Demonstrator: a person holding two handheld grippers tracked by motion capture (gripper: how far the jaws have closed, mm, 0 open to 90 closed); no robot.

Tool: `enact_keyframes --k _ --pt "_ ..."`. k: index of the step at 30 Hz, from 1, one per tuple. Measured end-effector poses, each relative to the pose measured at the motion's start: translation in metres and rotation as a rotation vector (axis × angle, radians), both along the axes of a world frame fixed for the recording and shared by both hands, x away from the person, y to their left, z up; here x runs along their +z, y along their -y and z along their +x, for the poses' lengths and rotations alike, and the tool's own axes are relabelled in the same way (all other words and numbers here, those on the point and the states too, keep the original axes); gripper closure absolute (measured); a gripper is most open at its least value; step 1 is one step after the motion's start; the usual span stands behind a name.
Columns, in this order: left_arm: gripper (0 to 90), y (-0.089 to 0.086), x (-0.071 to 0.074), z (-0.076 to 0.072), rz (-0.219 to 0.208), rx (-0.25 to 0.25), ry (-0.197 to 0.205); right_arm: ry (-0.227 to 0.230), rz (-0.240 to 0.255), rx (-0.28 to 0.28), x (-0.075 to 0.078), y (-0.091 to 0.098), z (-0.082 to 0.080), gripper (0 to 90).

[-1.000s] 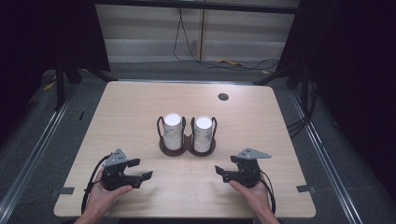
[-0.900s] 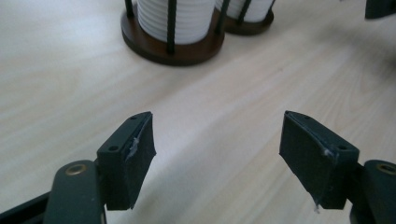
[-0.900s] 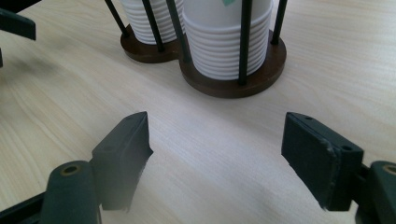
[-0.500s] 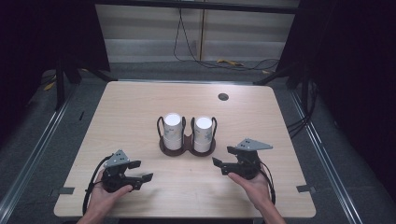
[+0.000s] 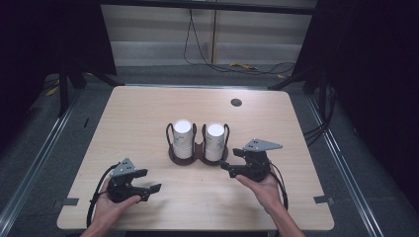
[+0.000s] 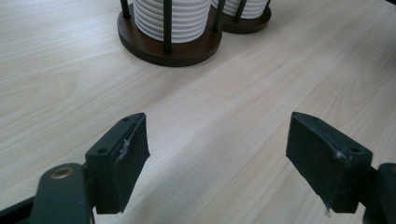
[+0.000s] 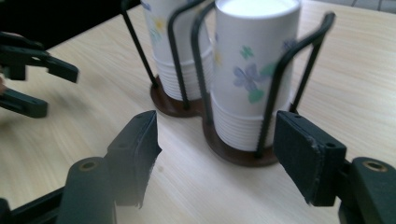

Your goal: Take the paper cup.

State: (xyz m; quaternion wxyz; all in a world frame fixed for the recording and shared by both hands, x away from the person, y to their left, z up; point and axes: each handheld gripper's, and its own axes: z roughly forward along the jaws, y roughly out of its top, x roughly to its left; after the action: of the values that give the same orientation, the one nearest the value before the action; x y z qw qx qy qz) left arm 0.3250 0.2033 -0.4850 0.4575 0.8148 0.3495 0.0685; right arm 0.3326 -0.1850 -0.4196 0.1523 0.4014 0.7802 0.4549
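Observation:
A dark wooden cup holder [image 5: 197, 157] with black wire hoops stands mid-table and carries two stacks of white paper cups, the left stack [image 5: 182, 138] and the right stack [image 5: 214, 141]. In the right gripper view the nearer stack [image 7: 254, 70] has flower prints. My right gripper [image 5: 228, 160] hovers just right of and in front of the holder. Its jaws have just been closing and are open with nothing between them [image 7: 217, 158]. My left gripper [image 5: 150, 181] rests low at the front left, open wide over bare wood [image 6: 217, 158].
The light wooden table [image 5: 128, 118] has a small dark round grommet [image 5: 236, 102] near its far edge. Cables lie on the floor beyond the table. Black curtains hang on both sides. My left gripper [image 7: 42, 88] shows at the left of the right gripper view.
My right gripper has risen and shifted toward the cup holder, and its jaws stand closer together. The left gripper and the cups have not moved.

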Motion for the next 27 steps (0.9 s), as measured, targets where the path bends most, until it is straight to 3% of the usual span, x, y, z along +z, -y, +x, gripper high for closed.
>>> enact_keyframes --k 15,18,23,27 --pt "20.9 -0.003 0.001 -0.001 -0.019 0.004 -0.003 0.06 0.01 0.087 0.031 -0.027 0.015 34.1" --pt "20.9 -0.003 0.001 -0.002 -0.003 -0.004 -0.003 0.078 0.005 0.105 0.041 -0.029 0.021 35.2" --pt "20.9 -0.004 0.002 -0.002 -0.008 -0.009 0.002 0.06 -0.018 0.146 0.045 -0.039 0.032 35.3" --pt "19.9 -0.004 0.001 -0.002 -0.009 -0.006 -0.004 0.054 -0.006 0.167 0.045 -0.046 0.039 35.3"
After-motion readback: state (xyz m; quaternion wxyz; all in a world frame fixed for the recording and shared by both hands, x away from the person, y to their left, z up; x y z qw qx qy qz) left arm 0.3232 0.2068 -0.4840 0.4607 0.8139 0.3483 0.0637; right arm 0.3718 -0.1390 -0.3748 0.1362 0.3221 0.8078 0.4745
